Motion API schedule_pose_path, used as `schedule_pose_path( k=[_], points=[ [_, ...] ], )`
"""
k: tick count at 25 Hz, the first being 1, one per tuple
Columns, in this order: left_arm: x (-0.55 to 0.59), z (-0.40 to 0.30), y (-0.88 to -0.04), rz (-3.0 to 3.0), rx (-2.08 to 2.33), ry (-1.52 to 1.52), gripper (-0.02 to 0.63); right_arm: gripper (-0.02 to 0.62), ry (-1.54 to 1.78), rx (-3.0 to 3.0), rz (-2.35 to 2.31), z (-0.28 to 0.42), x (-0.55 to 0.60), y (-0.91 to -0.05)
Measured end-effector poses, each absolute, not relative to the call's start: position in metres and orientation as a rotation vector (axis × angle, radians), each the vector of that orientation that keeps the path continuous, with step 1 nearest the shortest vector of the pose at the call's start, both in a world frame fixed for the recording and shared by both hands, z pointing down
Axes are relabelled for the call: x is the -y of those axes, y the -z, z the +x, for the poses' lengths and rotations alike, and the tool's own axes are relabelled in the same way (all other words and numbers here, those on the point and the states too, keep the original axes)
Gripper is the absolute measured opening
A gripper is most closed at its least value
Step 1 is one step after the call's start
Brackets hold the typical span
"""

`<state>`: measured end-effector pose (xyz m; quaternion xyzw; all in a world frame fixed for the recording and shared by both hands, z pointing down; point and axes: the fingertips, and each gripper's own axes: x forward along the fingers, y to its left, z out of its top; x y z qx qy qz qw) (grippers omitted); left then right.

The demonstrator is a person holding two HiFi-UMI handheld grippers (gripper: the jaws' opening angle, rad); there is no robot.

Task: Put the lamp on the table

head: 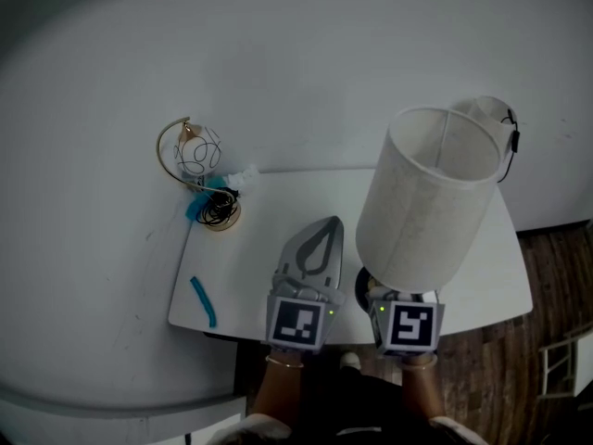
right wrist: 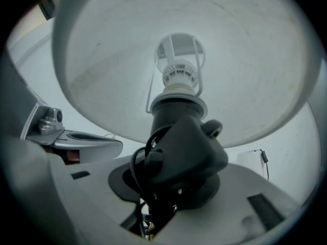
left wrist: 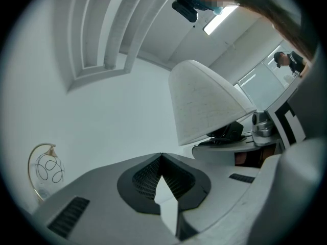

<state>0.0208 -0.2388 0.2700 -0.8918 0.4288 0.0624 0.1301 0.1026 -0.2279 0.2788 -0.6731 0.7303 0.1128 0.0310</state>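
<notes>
The lamp has a white drum shade and a black stem with its cord wound round it. It hangs tilted over the right front of the white table, with my right gripper shut on the black stem under the shade. In the right gripper view the jaws clasp the stem and cord, and the bulb socket shows inside the shade. My left gripper is just left of the lamp, over the table's front, shut and holding nothing. Its tips meet, and the shade rises to its right.
A gold wire ornament with a black cord stands at the table's back left corner. A blue strip lies near the front left edge. A second white shade with a cord stands behind the table's right end. Wooden floor is on the right.
</notes>
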Motion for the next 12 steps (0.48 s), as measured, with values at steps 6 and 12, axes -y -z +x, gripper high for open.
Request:
schedule_pose_path(
  k=[6, 12],
  points=[
    [0.259, 0.030, -0.273, -2.582, -1.263, -0.167, -0.002, 0.127, -0.353, -2.272, -2.066, 0.112, 0.251, -0.283],
    [0.274, 0.035, -0.274, -2.565, -1.283, -0.166, -0.002, 0.127, -0.355, -2.283, -2.039, 0.117, 0.269, -0.284]
  ],
)
